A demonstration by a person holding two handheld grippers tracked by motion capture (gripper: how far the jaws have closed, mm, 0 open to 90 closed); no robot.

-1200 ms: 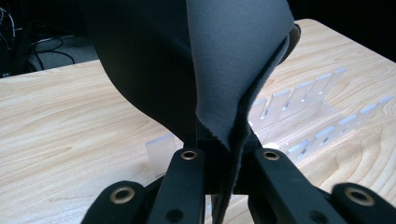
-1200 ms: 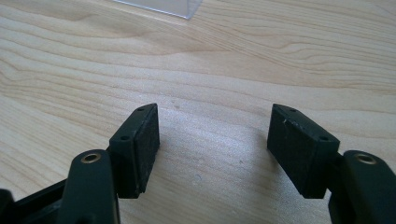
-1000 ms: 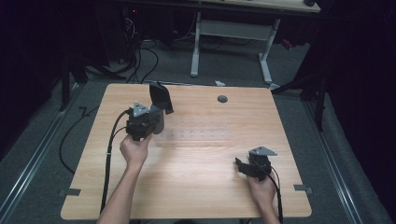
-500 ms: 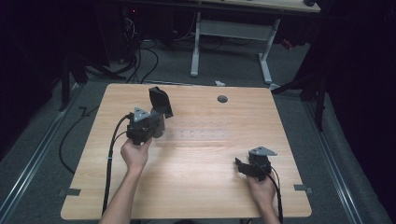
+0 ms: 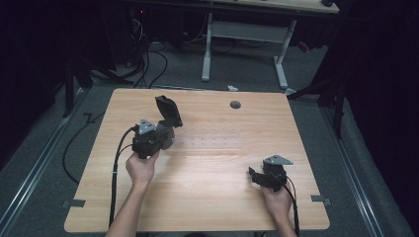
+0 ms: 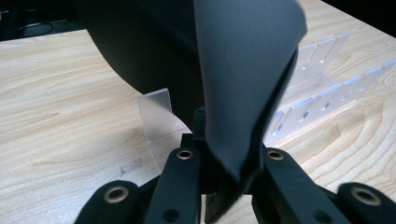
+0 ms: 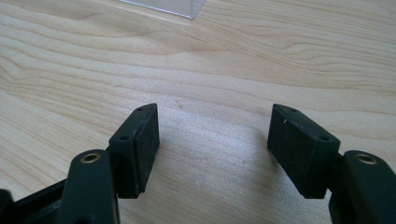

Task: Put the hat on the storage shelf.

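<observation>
From above, your left claw (image 5: 165,121) has slid slightly toward you with the one black flap (image 5: 168,110), its jaws just easing open; your right claw (image 5: 258,176) rests still on the counter (image 5: 217,197). Along the left claw, the dark, matte flap (image 6: 243,84) sits pinched between the jaws, beside a clear rack (image 6: 322,88). Along the right claw (image 7: 212,140), jaws gape wide, empty.

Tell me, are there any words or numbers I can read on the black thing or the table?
None: no word, number or sign can be read anywhere.
Black sheet held in the left gripper: plain, unprinted.
Clear plastic rack: no label.
Wooden table: bare grain.
</observation>
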